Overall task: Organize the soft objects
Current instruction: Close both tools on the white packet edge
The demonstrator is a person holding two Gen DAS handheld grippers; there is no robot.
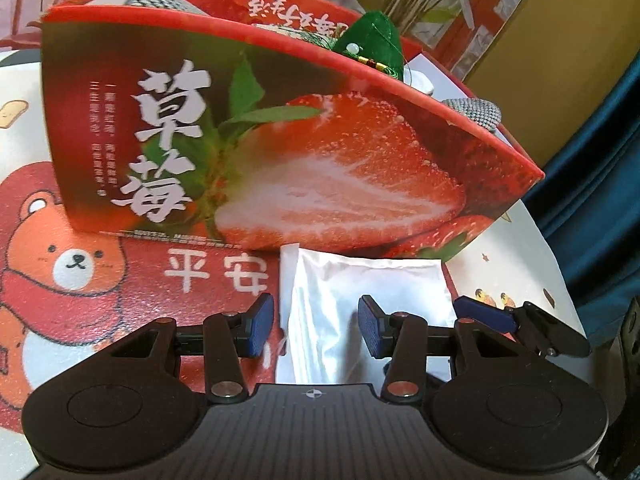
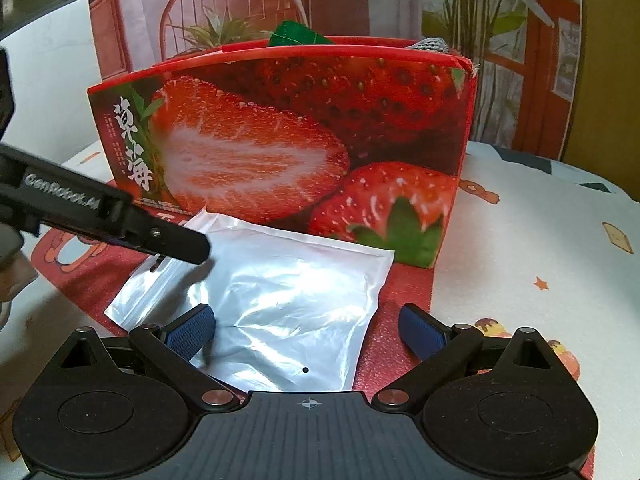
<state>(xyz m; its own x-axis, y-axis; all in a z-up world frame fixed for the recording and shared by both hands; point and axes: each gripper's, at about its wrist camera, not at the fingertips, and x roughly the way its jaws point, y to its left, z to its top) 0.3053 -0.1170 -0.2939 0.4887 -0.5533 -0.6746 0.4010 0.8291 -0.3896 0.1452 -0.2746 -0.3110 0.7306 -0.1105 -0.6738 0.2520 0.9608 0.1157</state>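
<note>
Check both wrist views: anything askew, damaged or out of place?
The white plastic pouch lies crumpled on the red mat in front of the strawberry box, not in it like the green felt piece. The box's top right corner looks frayed. Nothing spilled.

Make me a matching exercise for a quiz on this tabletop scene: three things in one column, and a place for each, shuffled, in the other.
Things:
1. white plastic pouch
2. green fabric piece
3. strawberry box

Places:
A. poking up above the box's rim
B. lying flat on the red mat, in front of the box
C. standing upright at the far edge of the mat

Pairs: 1-B, 2-A, 3-C
</note>
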